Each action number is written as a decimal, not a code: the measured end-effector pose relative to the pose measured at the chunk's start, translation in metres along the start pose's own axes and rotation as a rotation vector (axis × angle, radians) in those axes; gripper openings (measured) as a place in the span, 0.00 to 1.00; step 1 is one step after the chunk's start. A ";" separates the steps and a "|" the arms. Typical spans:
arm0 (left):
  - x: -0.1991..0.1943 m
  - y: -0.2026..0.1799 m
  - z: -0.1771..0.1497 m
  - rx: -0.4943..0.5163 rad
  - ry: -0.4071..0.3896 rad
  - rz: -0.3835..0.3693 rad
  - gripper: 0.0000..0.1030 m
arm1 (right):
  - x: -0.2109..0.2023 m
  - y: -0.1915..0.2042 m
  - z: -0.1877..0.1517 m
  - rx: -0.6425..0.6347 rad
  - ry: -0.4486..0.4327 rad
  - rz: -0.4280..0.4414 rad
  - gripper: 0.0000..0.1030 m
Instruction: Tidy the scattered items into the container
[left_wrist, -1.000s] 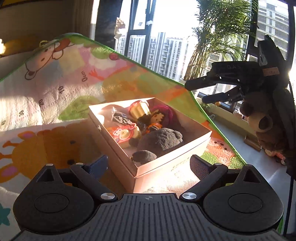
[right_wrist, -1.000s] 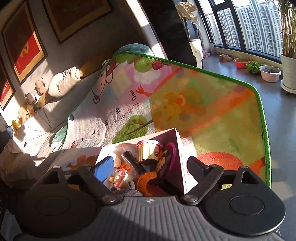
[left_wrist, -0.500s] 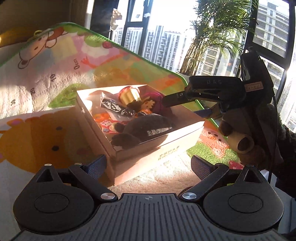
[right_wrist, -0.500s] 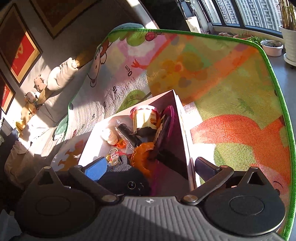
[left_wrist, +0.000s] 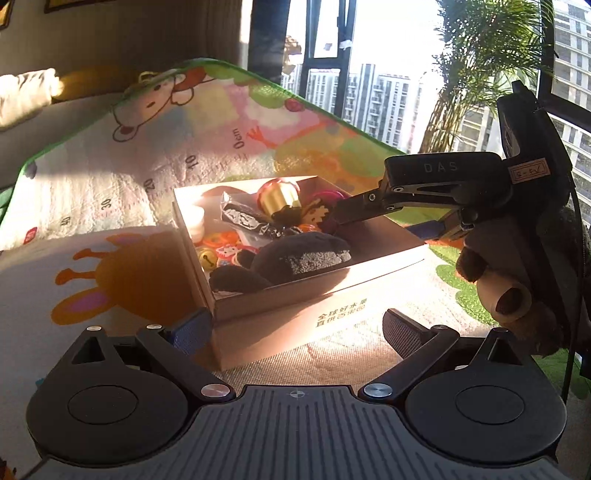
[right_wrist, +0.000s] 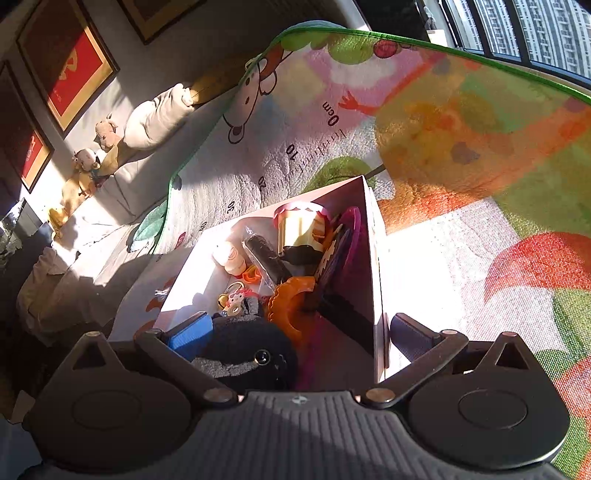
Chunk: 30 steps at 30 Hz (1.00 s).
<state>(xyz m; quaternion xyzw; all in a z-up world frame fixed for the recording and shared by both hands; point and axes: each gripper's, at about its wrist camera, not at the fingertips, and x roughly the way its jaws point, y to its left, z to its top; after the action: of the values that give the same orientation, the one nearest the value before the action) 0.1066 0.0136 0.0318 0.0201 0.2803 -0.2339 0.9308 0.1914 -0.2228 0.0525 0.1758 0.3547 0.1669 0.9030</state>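
A sunlit room with tall windows and high-rise blocks outside holds a children's play mat (left_wrist: 122, 192) with a green border, printed with a cartoon animal and a ruler scale reading "0cm", "10", "20", "30", "40". On the mat sits an open cardboard box (left_wrist: 295, 291), with a line of Chinese characters on its near side, too small to read.

Going left to right in the left wrist view: the left gripper (left_wrist: 295, 334) has its jaws spread wide, one finger just beside the box's near corner, nothing between them. Inside the box lie a small yellow bell (left_wrist: 207, 259), a dark wrapped packet (left_wrist: 245, 220), a toy cupcake (left_wrist: 277, 197) and a black plush toy (left_wrist: 299, 258). Further right, the right gripper (left_wrist: 384, 218), embossed "DAS" and carrying a small handwritten label I cannot read, reaches over the box's far right side; a brown furry sleeve (left_wrist: 513, 273) covers the hand holding it.

In the right wrist view the right gripper's jaws have just been opening and stand fully apart, straddling the box's right wall (right_wrist: 369, 280), with the black plush below them, unheld.
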 end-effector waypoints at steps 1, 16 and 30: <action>-0.004 0.000 -0.002 0.002 0.000 0.014 0.99 | -0.003 0.003 -0.002 -0.013 -0.012 -0.004 1.00; -0.047 -0.033 -0.062 -0.142 0.082 0.391 1.00 | -0.086 0.027 -0.139 -0.240 -0.010 -0.216 1.00; -0.023 -0.028 -0.059 -0.196 0.112 0.444 1.00 | -0.053 0.032 -0.134 -0.302 0.024 -0.315 1.00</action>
<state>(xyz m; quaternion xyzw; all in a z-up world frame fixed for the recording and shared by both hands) 0.0468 0.0082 -0.0027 0.0039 0.3417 0.0061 0.9398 0.0555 -0.1909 0.0052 -0.0209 0.3596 0.0772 0.9297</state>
